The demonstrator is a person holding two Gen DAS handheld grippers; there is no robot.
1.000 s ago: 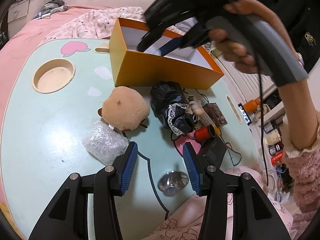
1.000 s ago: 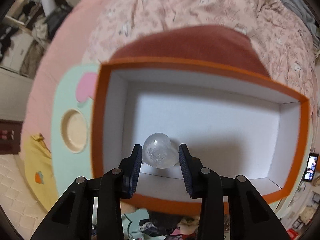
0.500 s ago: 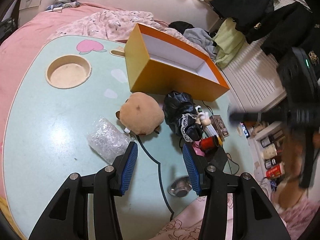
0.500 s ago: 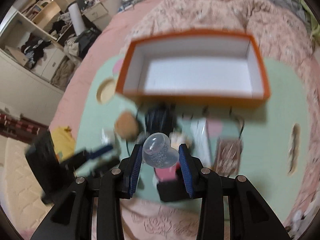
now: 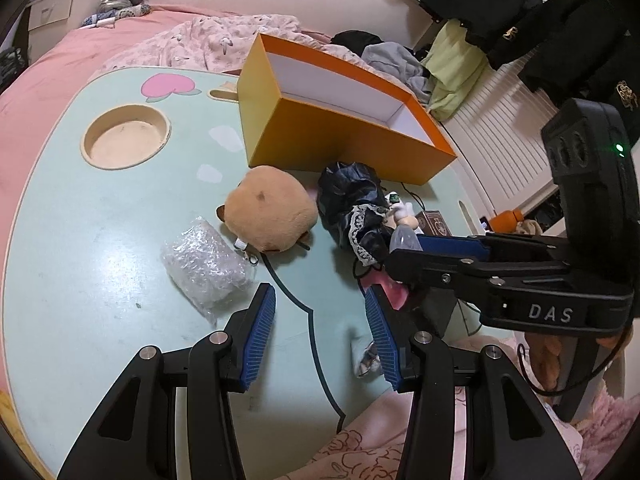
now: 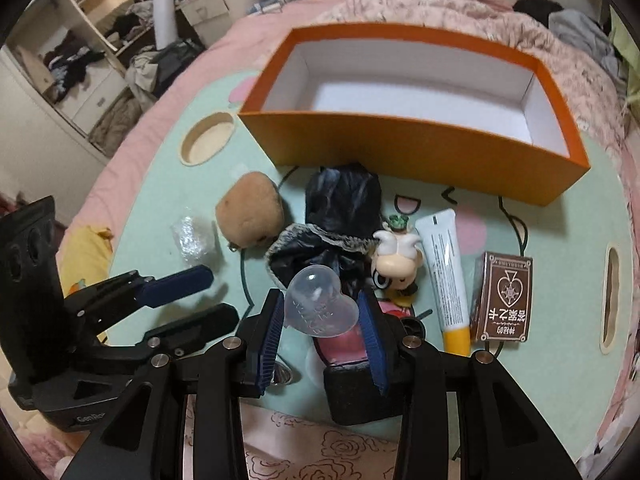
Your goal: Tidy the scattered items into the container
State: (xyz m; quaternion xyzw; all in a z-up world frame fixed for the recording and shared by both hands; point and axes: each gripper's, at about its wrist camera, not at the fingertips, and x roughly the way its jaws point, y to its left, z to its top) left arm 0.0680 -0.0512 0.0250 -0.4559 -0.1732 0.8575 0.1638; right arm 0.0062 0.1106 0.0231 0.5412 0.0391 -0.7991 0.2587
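The orange box (image 5: 340, 140) (image 6: 420, 148) stands open and looks empty at the far side of the mint table (image 5: 80, 220). My right gripper (image 6: 320, 316) is shut on a clear heart-shaped plastic piece (image 6: 320, 304), held low over the near items; it also shows in the left wrist view (image 5: 404, 240). My left gripper (image 5: 320, 316) is open and empty above the table's near edge. On the table lie a tan plush (image 5: 270, 212) (image 6: 250, 208), a bubble-wrap wad (image 5: 204, 260), a black lace-trimmed bundle (image 6: 340, 208), a small figurine (image 6: 396, 260), a tube (image 6: 444, 268) and a brown card box (image 6: 506, 296).
A round recess (image 5: 126, 136) is sunk in the table's left. A small shiny item (image 5: 366, 356) lies by my left gripper's right finger. A black block with a pink pad (image 6: 352, 384) sits at the near edge. Pink bedding (image 6: 440, 0) surrounds the table.
My right gripper has come back from above the box to low over the near items, still holding the clear heart piece. My left gripper has shifted slightly and stays open.
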